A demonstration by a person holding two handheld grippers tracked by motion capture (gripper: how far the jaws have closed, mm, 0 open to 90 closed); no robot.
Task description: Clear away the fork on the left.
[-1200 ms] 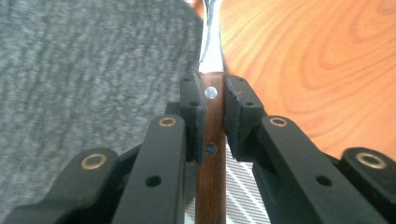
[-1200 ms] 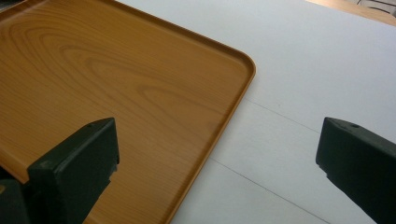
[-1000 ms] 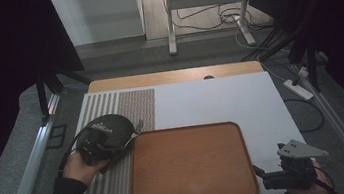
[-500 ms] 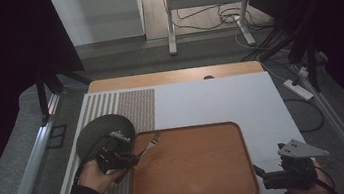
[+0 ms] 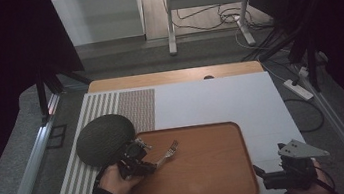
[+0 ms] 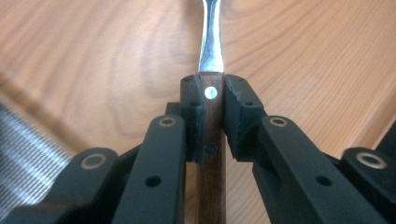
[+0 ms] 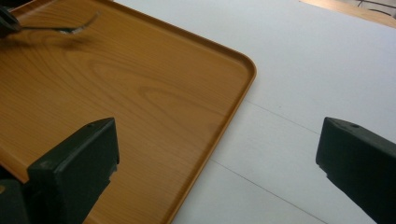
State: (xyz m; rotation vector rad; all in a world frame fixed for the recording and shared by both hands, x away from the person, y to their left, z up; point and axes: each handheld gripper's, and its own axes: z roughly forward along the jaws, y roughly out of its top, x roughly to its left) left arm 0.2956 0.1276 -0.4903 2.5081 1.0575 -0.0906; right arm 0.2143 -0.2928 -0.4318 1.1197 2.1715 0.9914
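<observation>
A fork (image 5: 169, 152) with a brown wooden handle (image 6: 212, 121) and a steel neck is clamped between the jaws of my left gripper (image 5: 152, 164). In the left gripper view the pads of that gripper (image 6: 214, 95) press on both sides of the handle. The fork's tines point right, over the left part of a wooden tray (image 5: 206, 178). My right gripper (image 5: 258, 171) rests at the table's near right corner, by the tray's right rim. Its jaws (image 7: 217, 154) stand wide apart with nothing between them, and the fork (image 7: 70, 28) shows far off over the tray (image 7: 140, 93).
A dark, round, domed object (image 5: 105, 138) lies just left of the tray, on a striped mat (image 5: 110, 105). A white board (image 5: 221, 100) covers the table behind and right of the tray. Cables and a stand's legs lie on the floor beyond.
My left hand has carried the fork from over the dark round object rightward and nearer, so the fork now hangs over the tray's left part. The right gripper has stayed put.
</observation>
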